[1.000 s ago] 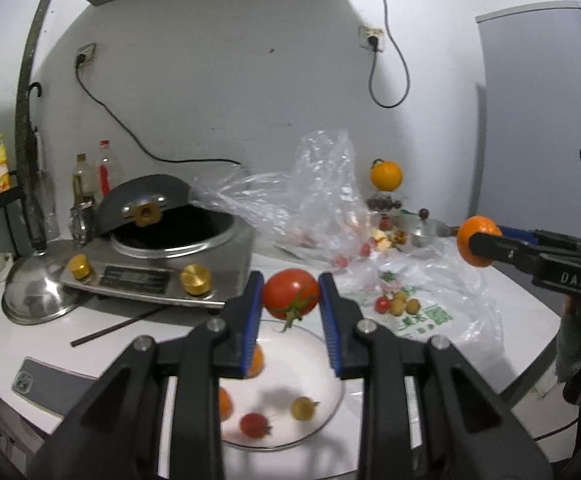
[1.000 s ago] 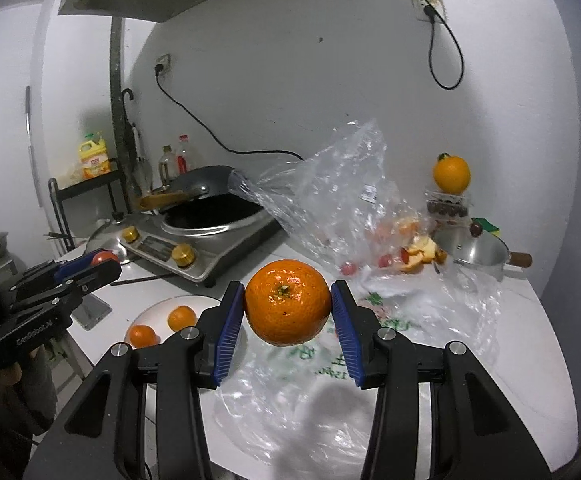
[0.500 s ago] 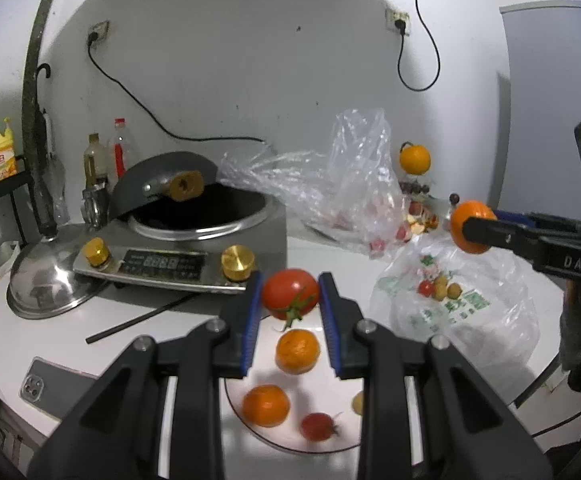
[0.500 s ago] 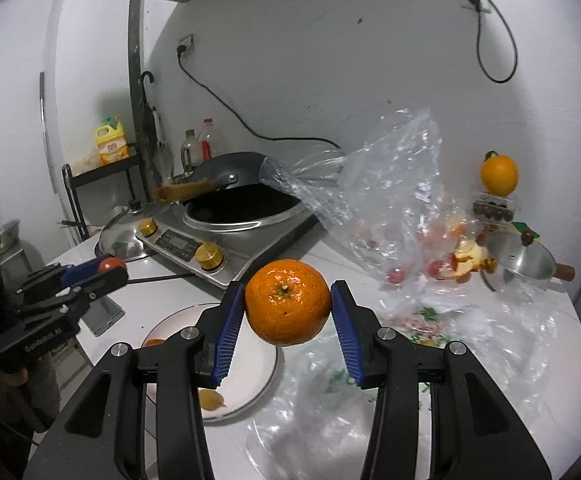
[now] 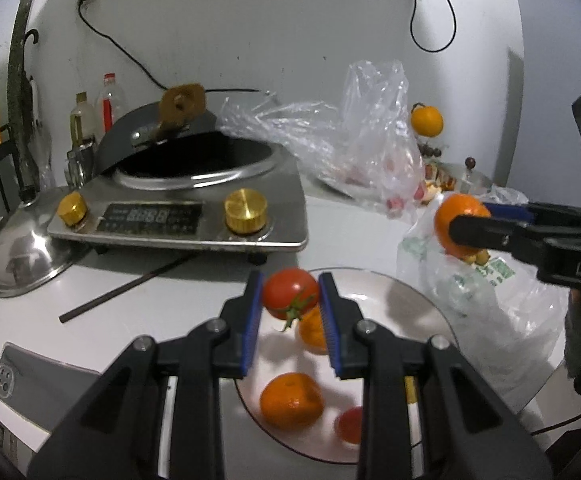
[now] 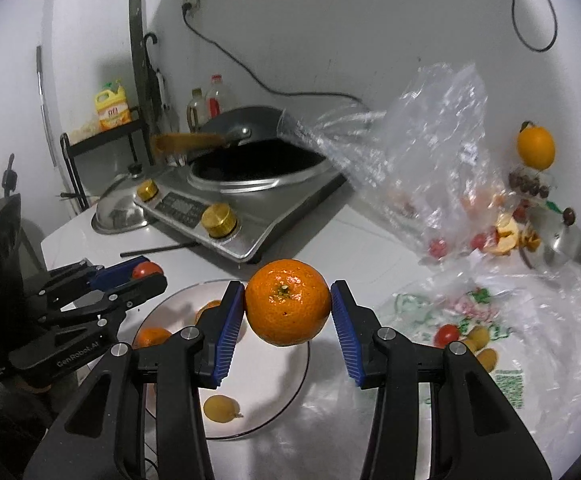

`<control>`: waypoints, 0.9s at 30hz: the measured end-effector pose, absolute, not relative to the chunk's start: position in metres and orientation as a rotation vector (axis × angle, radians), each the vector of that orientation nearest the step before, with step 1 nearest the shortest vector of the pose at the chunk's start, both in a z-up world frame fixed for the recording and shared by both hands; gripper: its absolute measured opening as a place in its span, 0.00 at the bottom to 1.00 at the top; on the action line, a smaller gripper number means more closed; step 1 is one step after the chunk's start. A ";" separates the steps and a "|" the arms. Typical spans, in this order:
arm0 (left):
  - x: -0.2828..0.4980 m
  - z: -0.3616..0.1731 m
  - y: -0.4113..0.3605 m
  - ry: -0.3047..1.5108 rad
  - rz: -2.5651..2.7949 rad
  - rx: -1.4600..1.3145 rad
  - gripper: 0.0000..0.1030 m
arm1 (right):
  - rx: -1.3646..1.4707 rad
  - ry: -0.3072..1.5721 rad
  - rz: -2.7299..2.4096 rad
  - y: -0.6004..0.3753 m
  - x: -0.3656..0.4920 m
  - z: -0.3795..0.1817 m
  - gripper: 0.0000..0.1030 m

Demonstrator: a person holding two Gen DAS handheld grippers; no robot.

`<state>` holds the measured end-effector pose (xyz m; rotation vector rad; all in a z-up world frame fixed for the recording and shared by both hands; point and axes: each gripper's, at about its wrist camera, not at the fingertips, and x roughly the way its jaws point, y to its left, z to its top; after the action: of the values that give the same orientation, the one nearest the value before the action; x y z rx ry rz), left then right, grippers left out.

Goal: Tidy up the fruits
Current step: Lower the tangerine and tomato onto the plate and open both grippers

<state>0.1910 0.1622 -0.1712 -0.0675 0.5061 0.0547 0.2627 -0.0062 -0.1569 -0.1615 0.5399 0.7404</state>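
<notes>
Nearest, the left gripper (image 5: 289,300) was clamped on a red tomato (image 5: 288,293), and the right gripper (image 6: 288,312) on an orange mandarin (image 6: 287,302); both hung over the plate (image 5: 410,304), probably for setting down. Only the right wrist view showed the small yellow fruit (image 6: 220,409) on the plate. Farther back stood the stove (image 5: 194,216) and plastic bags (image 6: 422,152).

The stove (image 5: 178,216) is brushed metal with shiny brass knobs (image 5: 245,211). The bags (image 6: 422,152) are thin, crinkled clear plastic. The orange (image 6: 287,307) has glossy, pitted skin, and the tomato (image 5: 289,293) is smooth.
</notes>
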 end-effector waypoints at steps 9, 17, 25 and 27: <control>0.196 -0.188 0.171 0.558 0.051 -0.077 0.28 | -0.196 0.609 0.762 0.023 0.274 -0.187 0.46; 0.200 -0.195 0.170 0.582 0.033 -0.079 0.28 | -0.208 0.668 0.765 0.040 0.289 -0.207 0.46; 0.206 -0.197 0.169 0.605 0.029 -0.076 0.29 | -0.200 0.731 0.759 0.050 0.300 -0.223 0.46; 0.207 -0.199 0.169 0.615 0.036 -0.079 0.29 | -0.205 0.734 0.756 0.050 0.299 -0.225 0.46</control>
<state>0.2068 0.1685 -0.1988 -0.0788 0.6147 0.0361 0.2992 0.0496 -0.2249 -0.2049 0.7341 0.7558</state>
